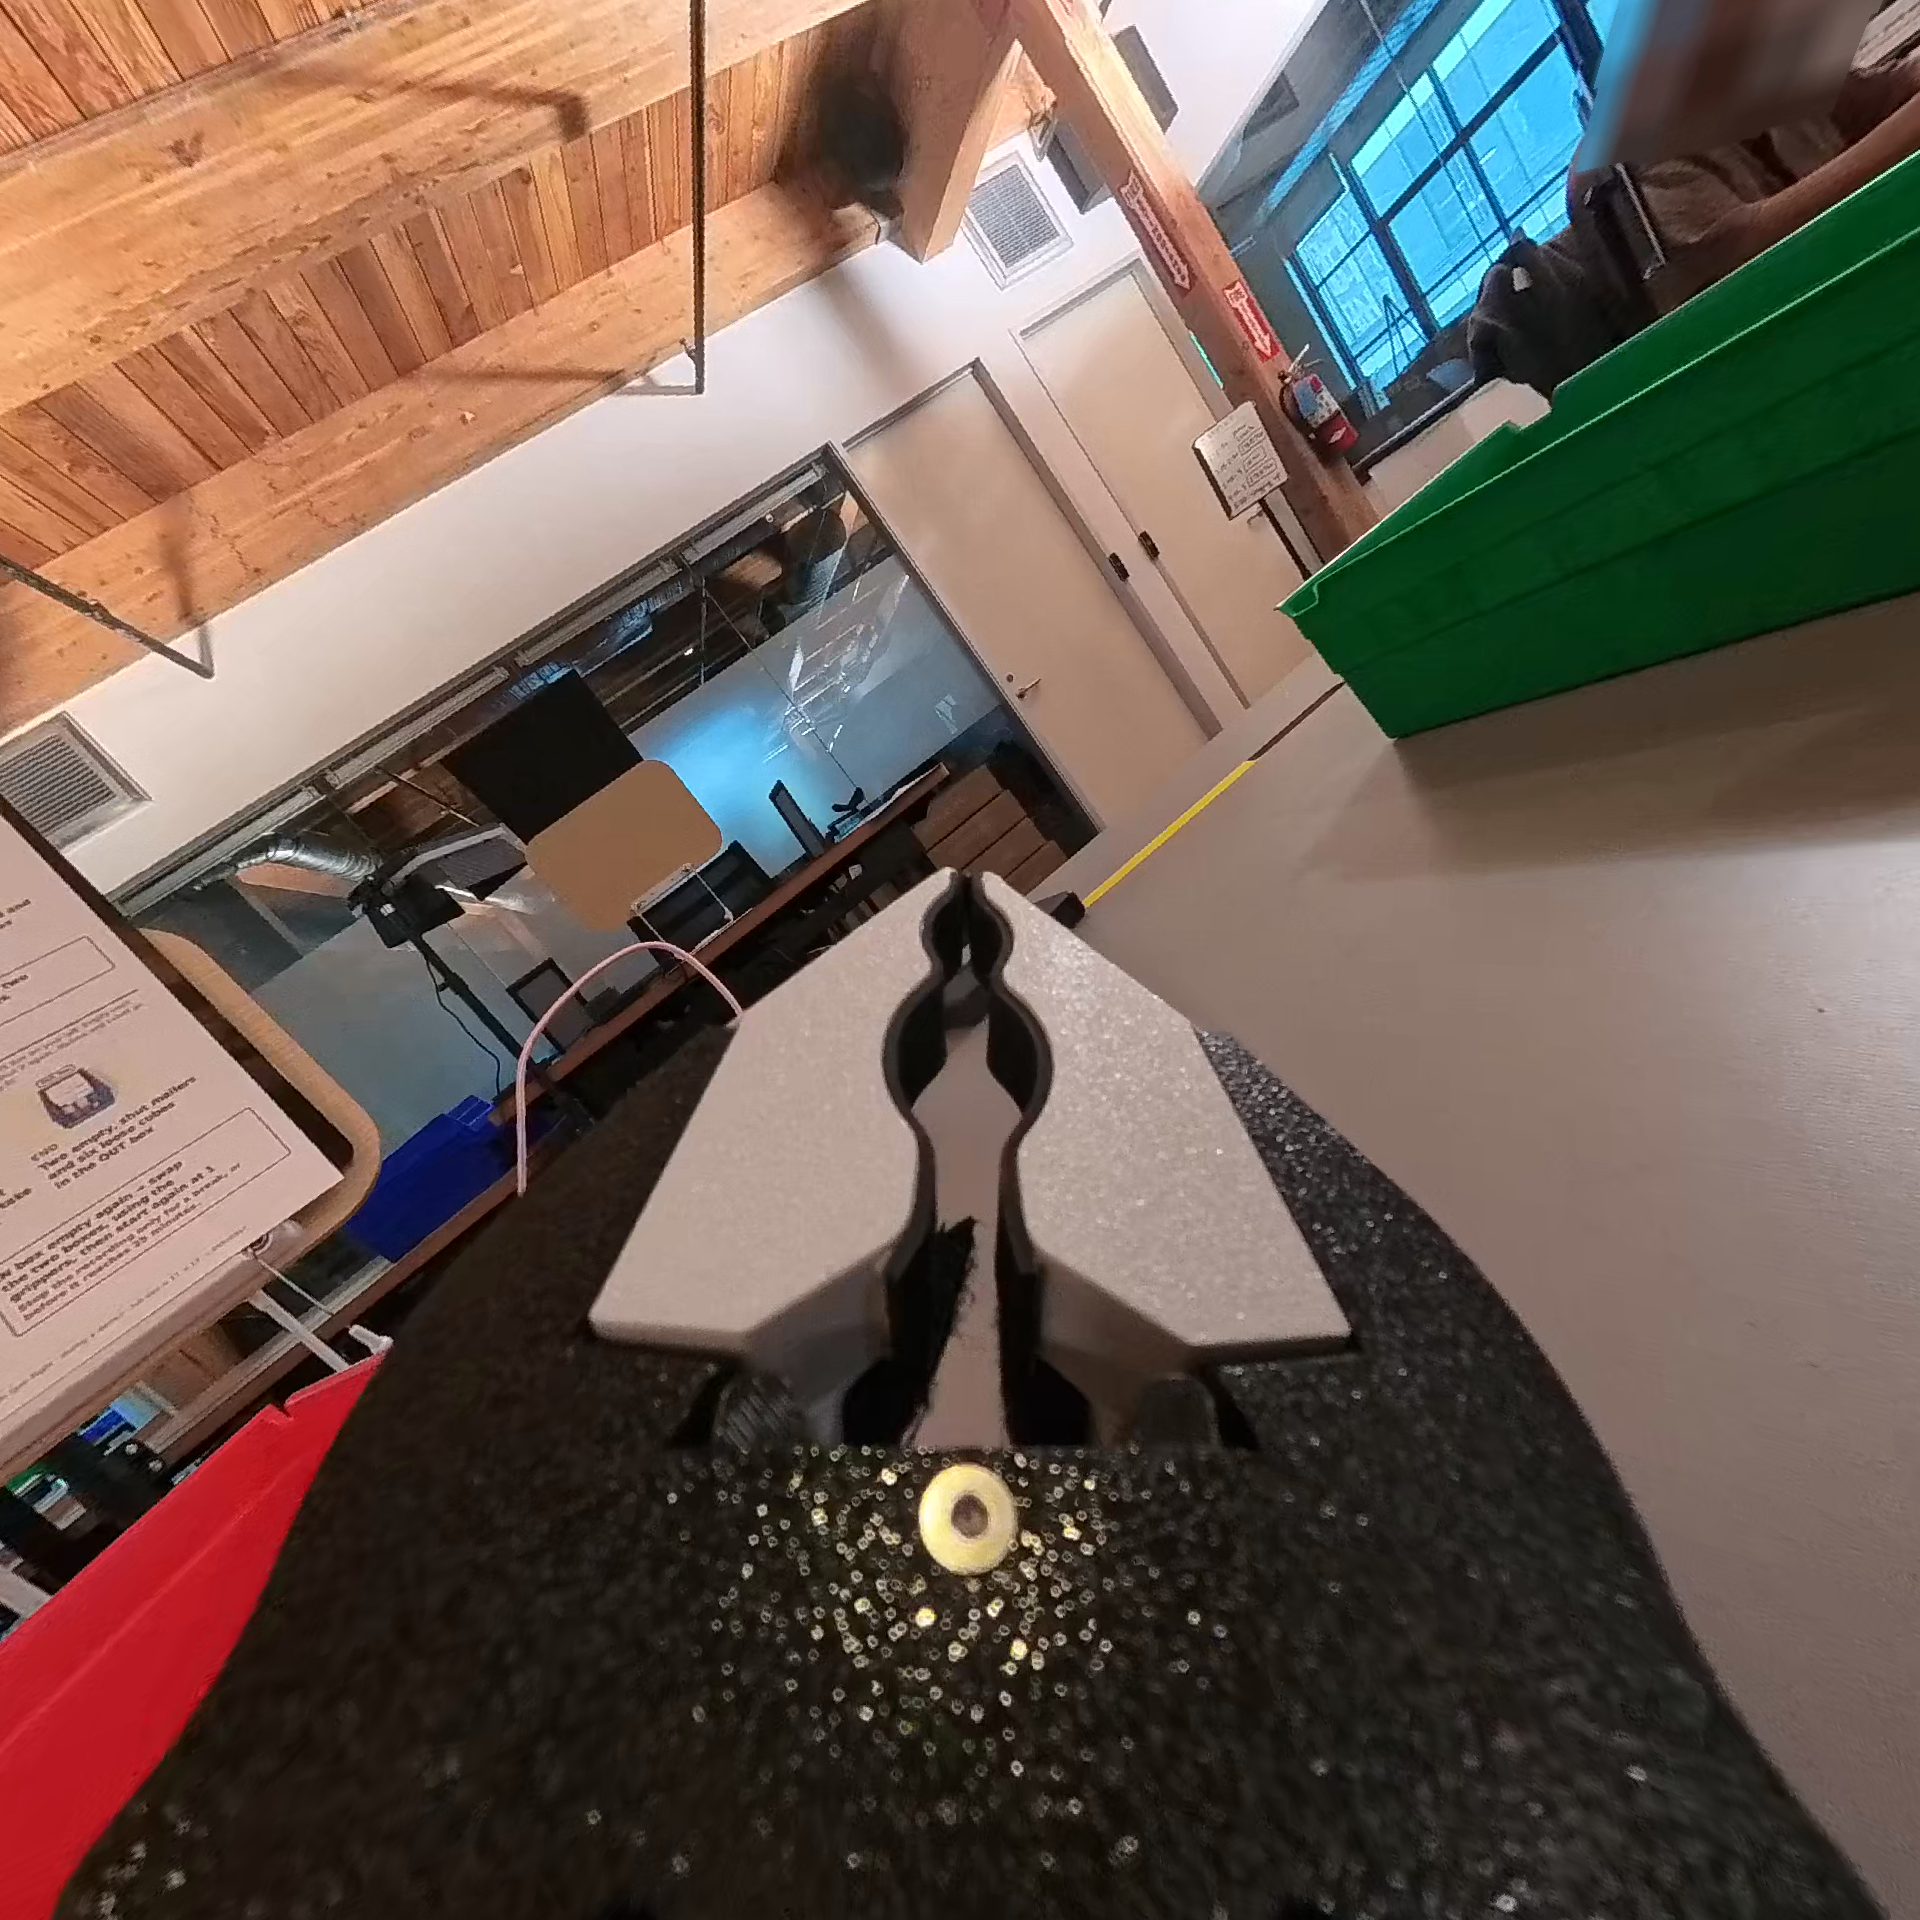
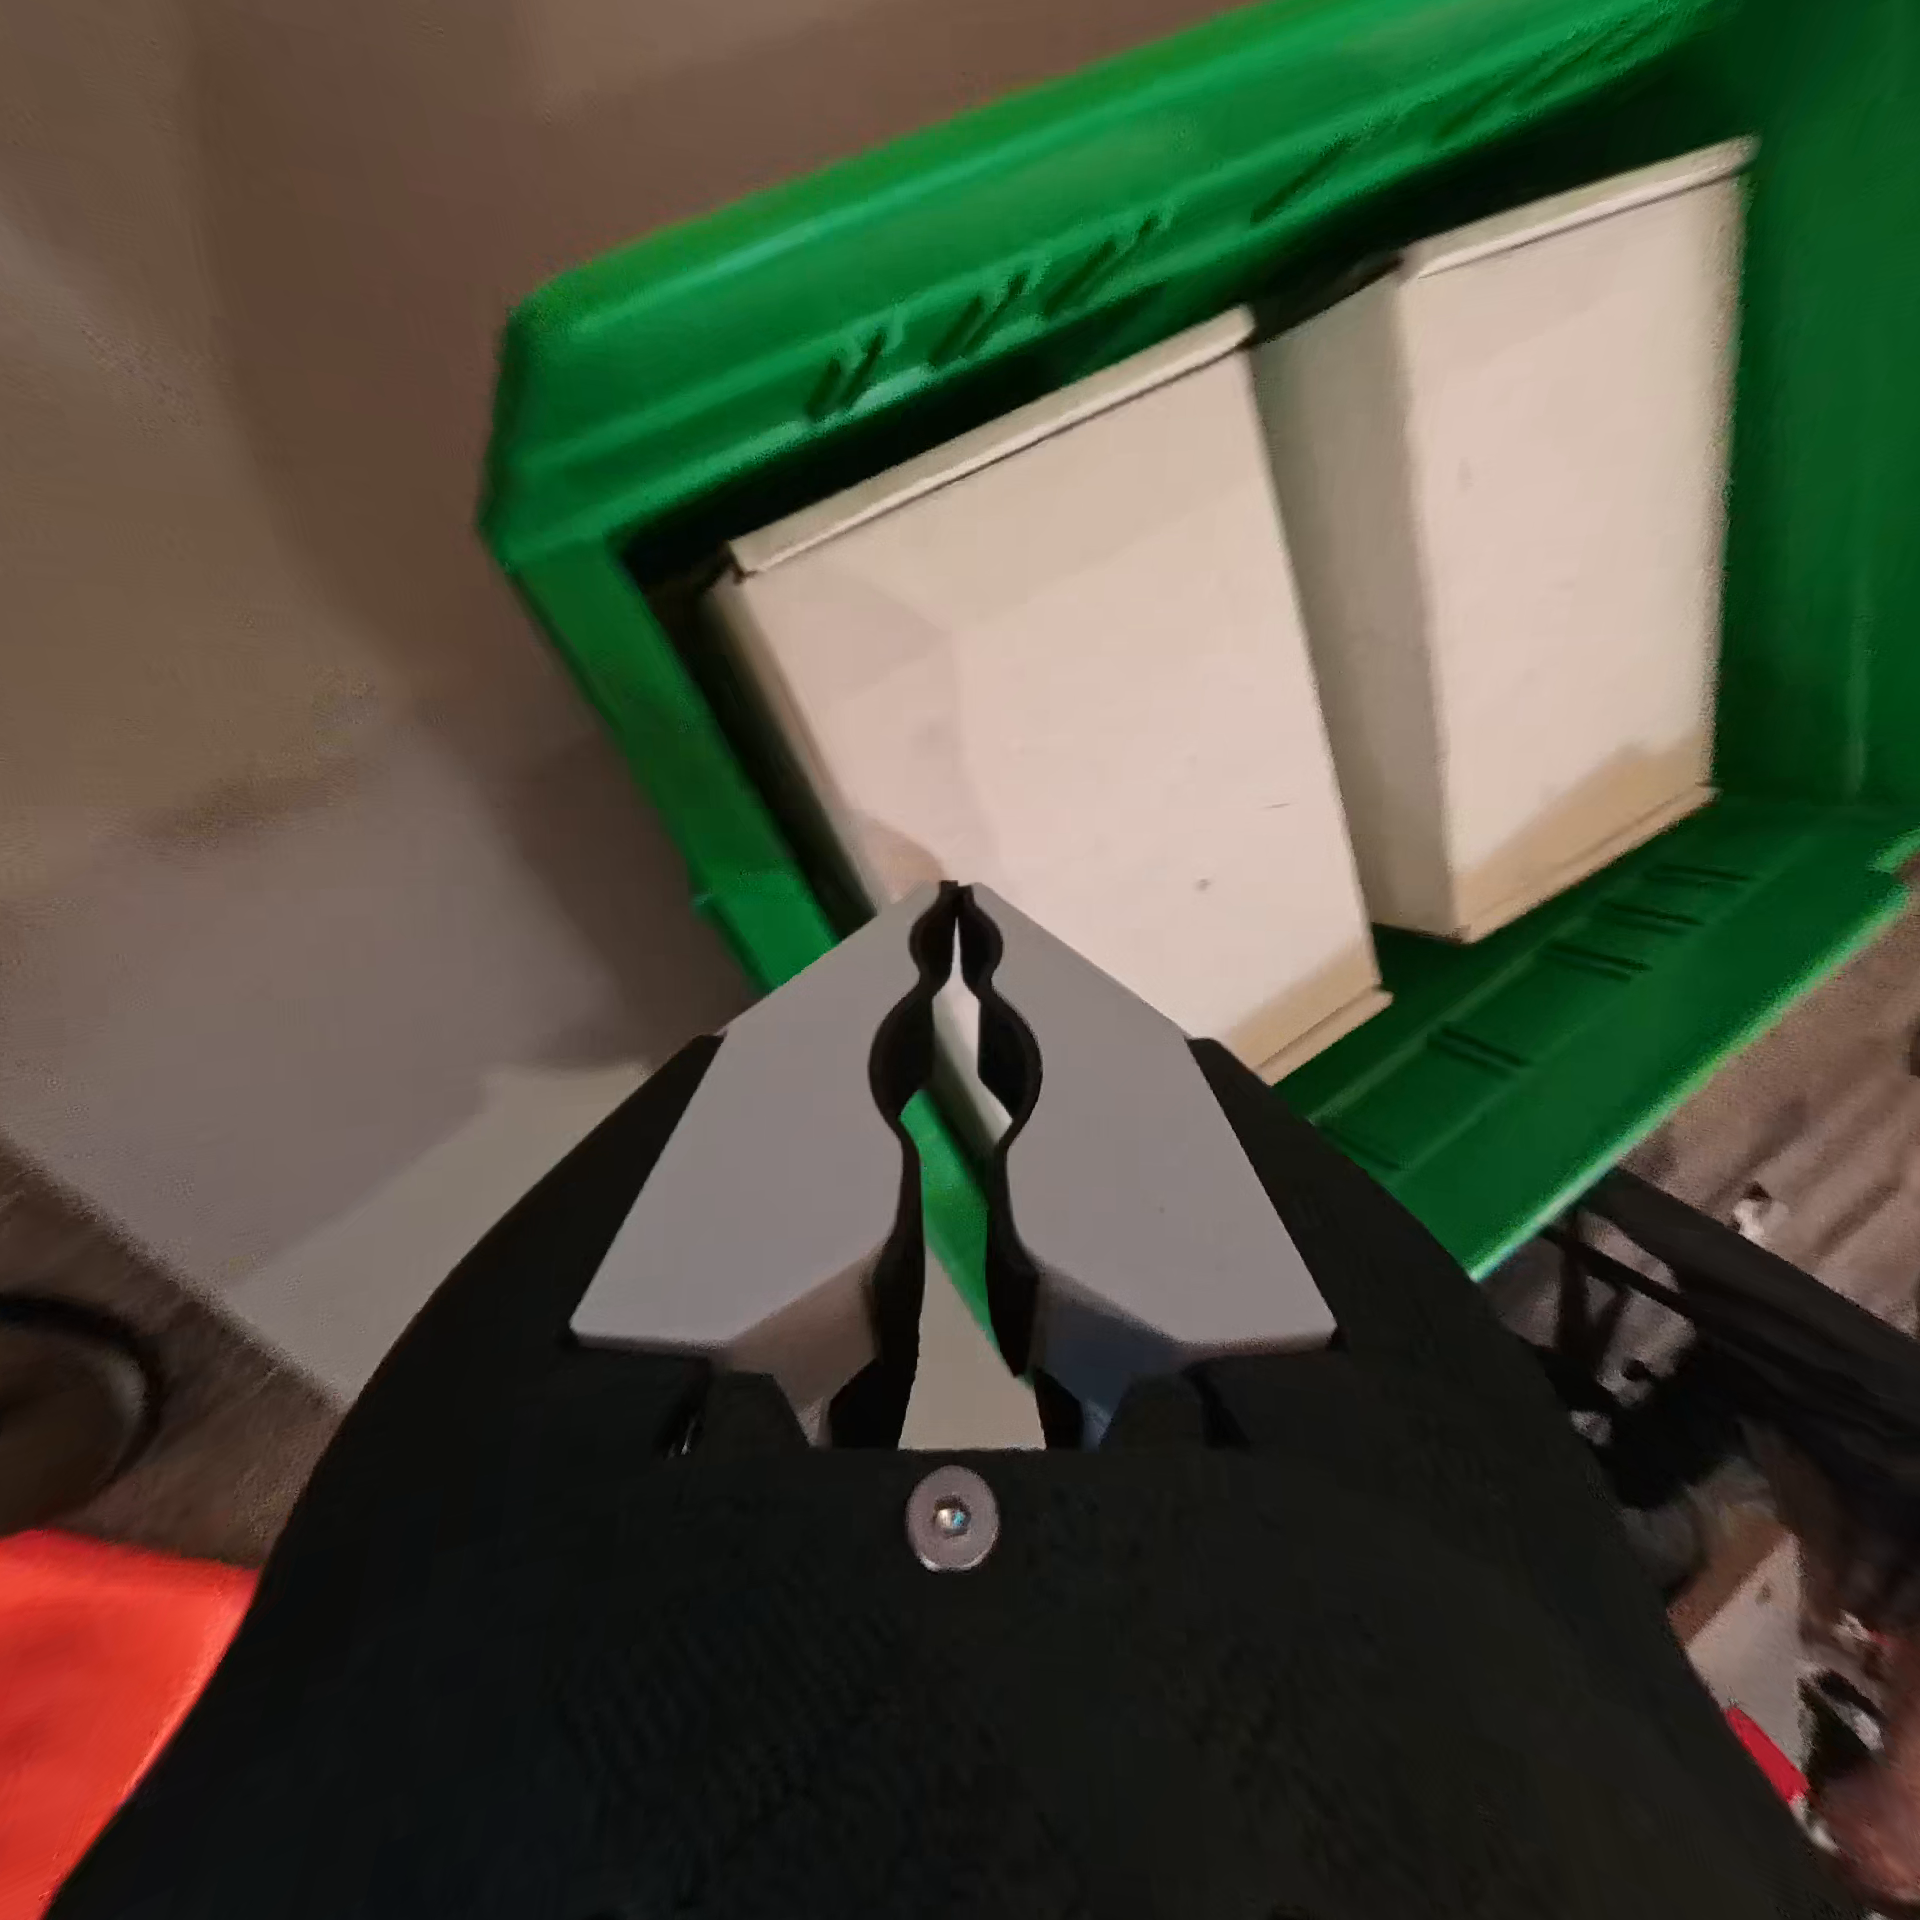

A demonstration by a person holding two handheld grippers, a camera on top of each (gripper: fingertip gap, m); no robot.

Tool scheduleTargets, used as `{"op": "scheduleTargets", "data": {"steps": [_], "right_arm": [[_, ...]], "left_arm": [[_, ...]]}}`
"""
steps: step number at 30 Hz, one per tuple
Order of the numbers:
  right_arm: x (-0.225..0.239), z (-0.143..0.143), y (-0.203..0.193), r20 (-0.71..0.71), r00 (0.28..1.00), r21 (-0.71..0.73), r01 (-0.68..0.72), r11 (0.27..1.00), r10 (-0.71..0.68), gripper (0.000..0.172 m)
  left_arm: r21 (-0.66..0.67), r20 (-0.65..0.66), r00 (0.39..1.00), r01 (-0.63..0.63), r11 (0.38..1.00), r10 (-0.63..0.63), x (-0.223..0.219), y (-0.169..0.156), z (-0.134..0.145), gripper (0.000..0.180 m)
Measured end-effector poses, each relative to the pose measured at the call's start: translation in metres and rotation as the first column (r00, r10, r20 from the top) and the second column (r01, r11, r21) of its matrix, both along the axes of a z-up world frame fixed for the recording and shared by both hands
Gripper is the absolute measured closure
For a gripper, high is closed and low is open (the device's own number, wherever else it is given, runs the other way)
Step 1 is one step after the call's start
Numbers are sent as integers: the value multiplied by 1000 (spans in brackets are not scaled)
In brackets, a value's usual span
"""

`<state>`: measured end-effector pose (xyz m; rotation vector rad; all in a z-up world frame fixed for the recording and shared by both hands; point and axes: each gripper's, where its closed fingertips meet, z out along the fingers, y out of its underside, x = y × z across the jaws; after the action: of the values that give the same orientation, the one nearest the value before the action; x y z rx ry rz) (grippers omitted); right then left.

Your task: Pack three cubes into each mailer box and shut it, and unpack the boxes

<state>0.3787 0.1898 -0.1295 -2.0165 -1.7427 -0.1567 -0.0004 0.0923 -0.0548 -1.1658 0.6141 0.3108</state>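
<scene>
Nearest to us, our left gripper [image 1: 968,891], with grey wedge fingers on a black grainy body, is clenched: its fingertips meet and nothing is between them. It lies low over the flat beige table top [image 1: 1558,1039] and points along it toward the room. On its left side the corner of a red plastic bin [image 1: 156,1621] comes close to the gripper body, and behind that stands a white instruction board [image 1: 125,1091]. On its right side the table is open up to the long wall of the green plastic bin [image 1: 1621,582], which is well apart from the fingers. A yellow line [image 1: 1169,831] marks the far edge of the table. Beyond it we see a glass wall, pale doors and a wooden ceiling.

Our right gripper [image 2: 958,894], of the same kind, is also clenched on nothing. It hangs above the near left corner of the green bin [image 2: 644,436] and looks down into it. Its tips are over the corner of the nearer white cardboard mailer box [image 2: 1060,707]; we cannot tell whether they touch it. This box is shut and lies against the left wall of the bin. A second shut white mailer box [image 2: 1538,540] lies just beside it, farther on, with only a narrow dark slit between them. Free green floor stays along the right side of the bin. We see no cubes. Left of the bin the table is bare, and an orange-red patch [image 2: 94,1704] shows at the lower left.
</scene>
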Motion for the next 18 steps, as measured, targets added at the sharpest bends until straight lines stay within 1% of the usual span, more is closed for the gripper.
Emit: {"op": "scheduleTargets", "data": {"steps": [1,3,4,5,6,7,8,9,10,11,12,13,14,15,16,18], "right_arm": [[-2,3,9,-10,1000,51,21,998,-21,172],[3,5,20,16,998,122,63,990,-65,172],[1,8,21,0,997,142,73,987,-74,172],[-5,16,21,-64,995,165,83,983,-74,167],[-12,30,22,-170,983,202,108,973,-74,160],[-13,49,26,-286,954,260,164,952,-87,152],[-3,67,34,-379,918,324,251,912,-118,143],[16,80,43,-440,882,369,349,862,-169,134],[39,84,52,-480,845,382,443,811,-235,124],[62,80,59,-505,802,356,530,770,-319,115],[80,67,64,-512,759,290,593,751,-401,105],[92,51,66,-509,718,212,640,739,-476,97],[101,36,68,-501,679,148,678,720,-537,93],[105,23,70,-500,647,91,700,709,-575,86],[106,12,70,-506,612,31,718,696,-608,86],[105,9,71,-580,498,-90,747,659,-644,105]], "left_arm": [[-1,-1,1000,1,1000,-1,0,0,0,180],[15,-7,1000,1,1000,-1,0,-2,2,180],[72,-15,1000,19,997,-18,1,-10,11,180],[126,-25,999,40,991,-37,2,-21,21,180],[161,-9,1000,23,987,-22,-6,-31,31,180],[185,26,999,-32,982,28,-20,-39,40,180],[191,63,994,-103,976,92,-39,-47,47,180],[177,104,980,-185,967,169,-63,-54,52,173],[140,150,958,-267,954,246,-89,-61,55,163],[108,204,932,-325,939,300,-113,-68,60,152],[90,268,909,-355,931,320,-134,-77,68,142],[66,345,876,-381,922,337,-154,-85,76,122],[16,413,835,-406,914,364,-175,-90,80,102],[-60,459,788,-433,899,410,-195,-92,78,85],[-156,483,737,-458,875,472,-215,-92,70,68],[-355,493,646,-461,813,582,-247,-87,42,50]]}}
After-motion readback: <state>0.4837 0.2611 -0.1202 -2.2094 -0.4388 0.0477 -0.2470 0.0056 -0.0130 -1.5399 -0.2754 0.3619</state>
